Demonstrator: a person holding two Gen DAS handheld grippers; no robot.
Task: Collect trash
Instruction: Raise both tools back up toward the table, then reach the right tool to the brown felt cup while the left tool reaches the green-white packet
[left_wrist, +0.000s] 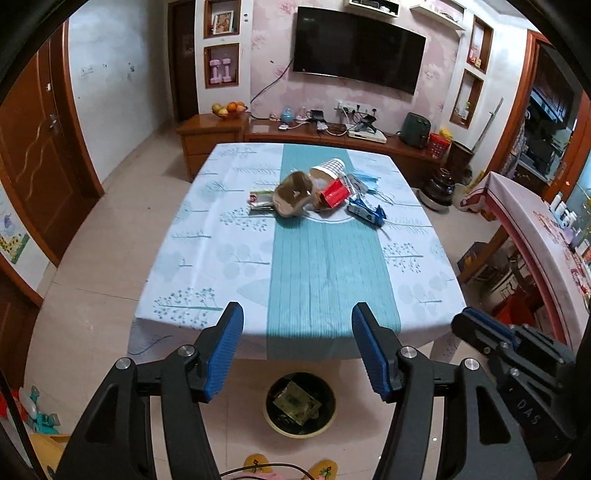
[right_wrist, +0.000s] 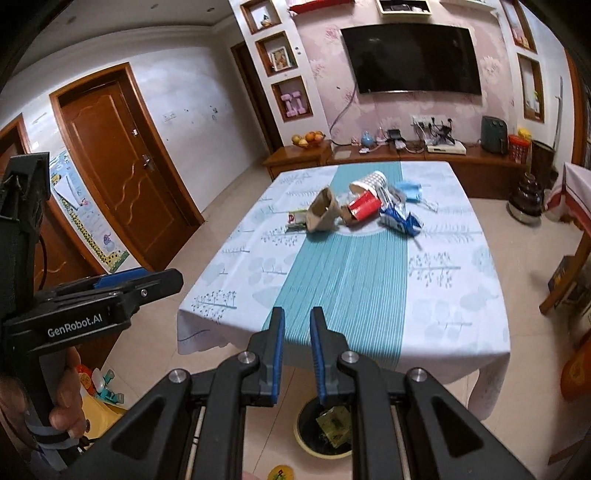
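Trash (left_wrist: 317, 192) far beyond hand-held gripper (left_wrist: 297, 354)

A home living room: a wall-mounted television (left_wrist: 356, 50), a fruit bowl (left_wrist: 229, 109) on a wooden cabinet (left_wrist: 208, 136), wall niches holding a framed photo (right_wrist: 279, 58), and wooden doors (right_wrist: 125, 162).

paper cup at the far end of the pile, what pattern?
Blue-and-white checks on the paper cup; clearest in right wrist view.
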